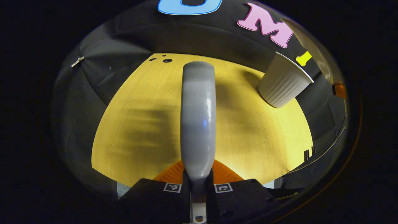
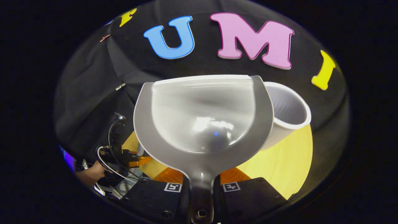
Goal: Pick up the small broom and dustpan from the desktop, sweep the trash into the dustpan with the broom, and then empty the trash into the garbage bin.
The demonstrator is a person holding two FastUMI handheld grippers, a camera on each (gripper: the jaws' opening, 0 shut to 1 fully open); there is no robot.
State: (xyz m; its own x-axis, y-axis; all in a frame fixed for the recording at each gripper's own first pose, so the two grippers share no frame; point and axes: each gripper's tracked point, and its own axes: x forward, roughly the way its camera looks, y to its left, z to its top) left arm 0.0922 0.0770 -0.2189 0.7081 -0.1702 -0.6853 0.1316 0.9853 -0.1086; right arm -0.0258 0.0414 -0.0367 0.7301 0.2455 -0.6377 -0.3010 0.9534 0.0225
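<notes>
While both tools are clamped and raised above the yellow wooden desktop (image 1: 258,146):
The left gripper (image 1: 198,183) pinches the grey plastic broom (image 1: 198,118); the right gripper (image 2: 201,186) pinches the grey plastic dustpan (image 2: 202,118), touching or overlapping the white ribbed bin (image 2: 289,112).

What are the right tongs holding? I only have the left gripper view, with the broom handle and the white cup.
Observer: The right tongs are shut on the handle of the grey dustpan.
Operator: Any trash in it?
Observer: None that I can see. The scoop looks bare and shiny.
Operator: Where is the white cup from there?
Observer: Just behind the dustpan's right rim, with its mouth turned toward the camera.
Operator: And my left tongs with the broom?
Observer: They sit low on the left of the right gripper view, with a hand behind them.
</notes>
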